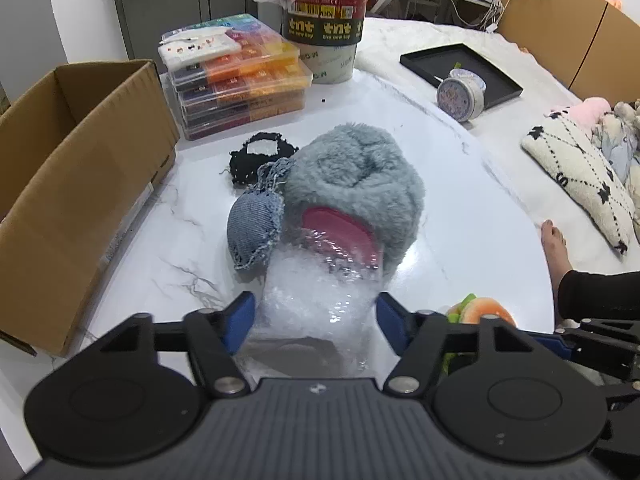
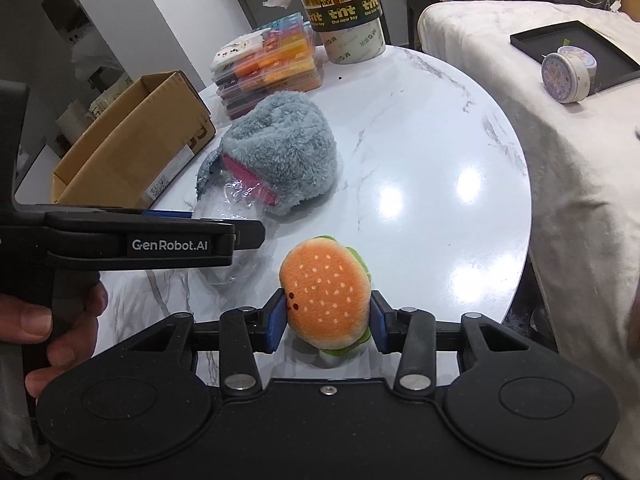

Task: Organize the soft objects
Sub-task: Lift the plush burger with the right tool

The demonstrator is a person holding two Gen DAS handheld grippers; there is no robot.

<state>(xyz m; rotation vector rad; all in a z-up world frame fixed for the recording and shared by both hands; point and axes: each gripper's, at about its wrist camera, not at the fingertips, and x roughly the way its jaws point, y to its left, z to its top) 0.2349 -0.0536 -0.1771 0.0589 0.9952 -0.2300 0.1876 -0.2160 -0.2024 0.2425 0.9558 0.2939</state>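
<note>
Between the right gripper's [image 2: 328,316] jaws, burger plush [image 2: 325,294].

A plush hamburger [image 2: 325,292] sits on the marble counter [image 2: 440,184]. Beyond it, a grey furry pouch [image 1: 356,176] with pink lining lies mouth-open, clear plastic wrap [image 1: 316,304] spilling out, a denim pouch [image 1: 254,228] touching its side.

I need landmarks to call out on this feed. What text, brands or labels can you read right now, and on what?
"tnt" with "the new toy" beneath, repeated around the dark band of the tall canister.
"GenRobot.AI" on the side of the left gripper.
Grey lettering on the white tub under the canister: too blurred to read.
Shipping label on the cardboard box: too small to read.
Red panel print on the canister: too small.
</note>
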